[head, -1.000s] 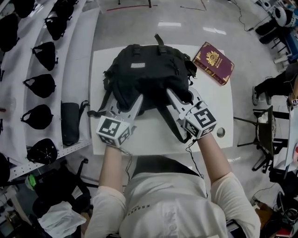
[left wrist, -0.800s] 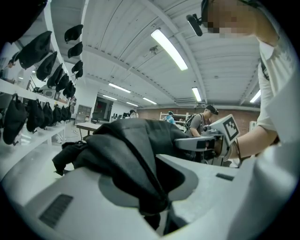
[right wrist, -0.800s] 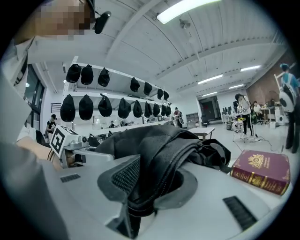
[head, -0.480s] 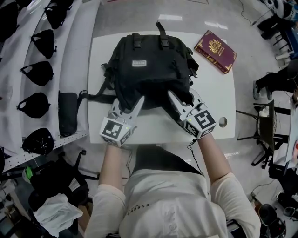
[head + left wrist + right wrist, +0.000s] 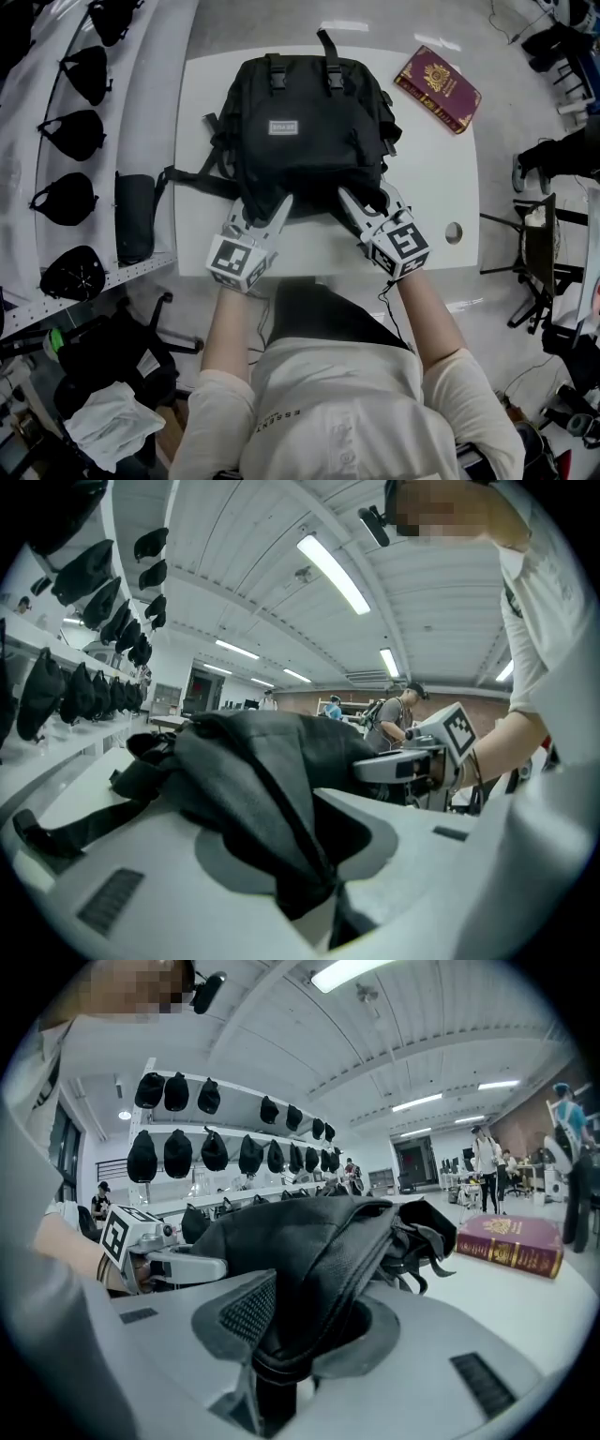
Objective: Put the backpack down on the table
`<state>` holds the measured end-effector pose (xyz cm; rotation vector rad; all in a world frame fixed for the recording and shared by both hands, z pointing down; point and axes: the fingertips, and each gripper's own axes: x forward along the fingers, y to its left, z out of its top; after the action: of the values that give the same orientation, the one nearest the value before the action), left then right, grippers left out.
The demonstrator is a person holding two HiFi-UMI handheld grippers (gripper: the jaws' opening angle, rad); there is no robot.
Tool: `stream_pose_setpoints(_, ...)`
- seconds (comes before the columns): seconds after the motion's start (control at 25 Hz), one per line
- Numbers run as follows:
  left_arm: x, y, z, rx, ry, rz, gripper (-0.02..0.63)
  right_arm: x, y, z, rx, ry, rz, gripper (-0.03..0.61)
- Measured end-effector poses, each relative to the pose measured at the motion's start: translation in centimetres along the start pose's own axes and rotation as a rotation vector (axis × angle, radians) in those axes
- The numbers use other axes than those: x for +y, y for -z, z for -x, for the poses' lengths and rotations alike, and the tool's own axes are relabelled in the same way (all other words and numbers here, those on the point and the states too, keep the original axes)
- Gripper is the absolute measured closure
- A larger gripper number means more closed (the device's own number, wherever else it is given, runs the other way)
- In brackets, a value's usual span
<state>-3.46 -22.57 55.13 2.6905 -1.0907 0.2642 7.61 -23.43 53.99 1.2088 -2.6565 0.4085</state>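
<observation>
The black backpack [image 5: 305, 122] lies flat on the white table [image 5: 431, 169], front pocket up, top handle at the far edge. My left gripper [image 5: 258, 208] is at its near left corner, and dark backpack fabric [image 5: 262, 761] sits pinched between the jaws [image 5: 319, 892], which are opening. My right gripper [image 5: 367, 199] is at the near right corner, its jaws [image 5: 281, 1363] also opening, with a padded strap of the backpack [image 5: 309, 1241] still pressed between them. Each gripper shows in the other's view: the right gripper [image 5: 412, 761] and the left gripper [image 5: 178, 1262].
A maroon book [image 5: 438, 77] lies at the table's far right corner and also shows as the book [image 5: 511, 1241]. White shelves with several black caps [image 5: 66, 197] and a black pouch [image 5: 134, 216] run along the left. A chair [image 5: 534, 253] stands at the right. The table has a small hole [image 5: 454, 232].
The backpack has come down with both grippers and now lies flat on the table, its side strap spread to the left. Both grippers still sit at its near edge.
</observation>
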Motion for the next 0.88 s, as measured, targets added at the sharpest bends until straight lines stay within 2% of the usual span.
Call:
stream_pose_setpoints(0.44,-1.0,3.5,1.1,0.005,0.008,0.072,0.503,1.0,3.8,0.8,0.076,0.002,-0.028,0.445)
stream_pose_setpoints(0.6,-1.2,4.3,1.5,-0.001,0.000,0.106,0.492,1.5,4.4,1.1,0.096,0.002,-0.008,0.443)
stream_pose_setpoints(0.76,-0.8,5.0,2.0,0.023,-0.053,0.151,0.455,1.7,4.8,1.4,0.107,0.016,0.010,0.439)
stream_pose_setpoints(0.88,0.0,5.6,2.8,0.052,-0.137,0.157,0.383,1.3,4.9,1.8,0.110,0.073,0.013,0.405)
